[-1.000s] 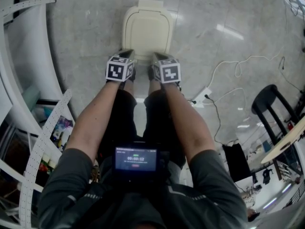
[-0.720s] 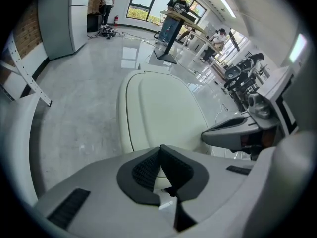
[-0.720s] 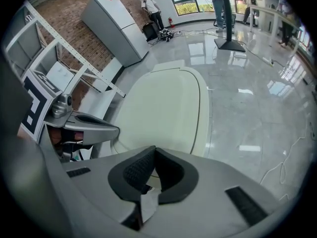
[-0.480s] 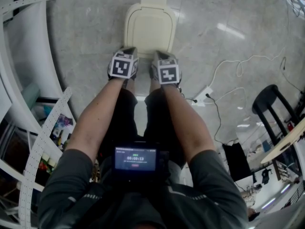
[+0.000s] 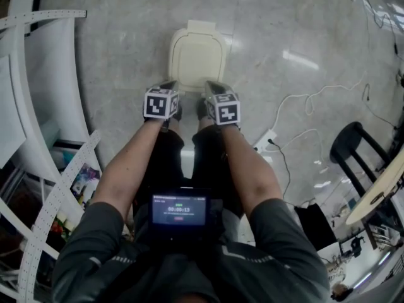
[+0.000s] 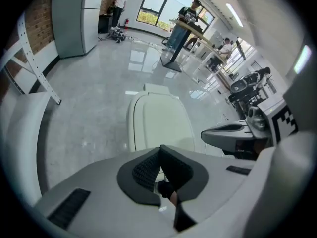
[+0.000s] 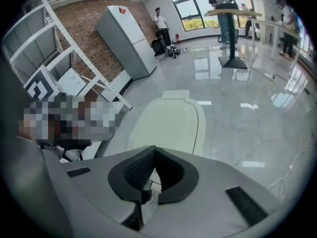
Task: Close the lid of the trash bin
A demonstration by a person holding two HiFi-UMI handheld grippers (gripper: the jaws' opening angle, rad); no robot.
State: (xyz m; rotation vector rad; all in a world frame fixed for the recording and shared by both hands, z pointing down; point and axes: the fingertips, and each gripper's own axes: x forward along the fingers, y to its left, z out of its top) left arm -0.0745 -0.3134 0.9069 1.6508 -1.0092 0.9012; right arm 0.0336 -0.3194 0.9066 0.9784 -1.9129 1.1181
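In the head view the trash bin (image 5: 197, 59) shows only its lid from above. The body beneath is hidden, and its near edge disappears under the left gripper (image 5: 168, 87) and the right gripper (image 5: 212, 87), whose jaws lie out of sight below their marker cubes. In both gripper views the gripper's own grey housing covers the bin's near end. Right of the bin, a black chair (image 5: 344, 141) is partly lost behind a pale tabletop (image 5: 379, 194), which the picture's edge cuts off. Left of the bin, white shelving (image 5: 57, 93) runs out of frame. Beyond the bin, the people (image 6: 190, 14) by the windows are too small to make out.
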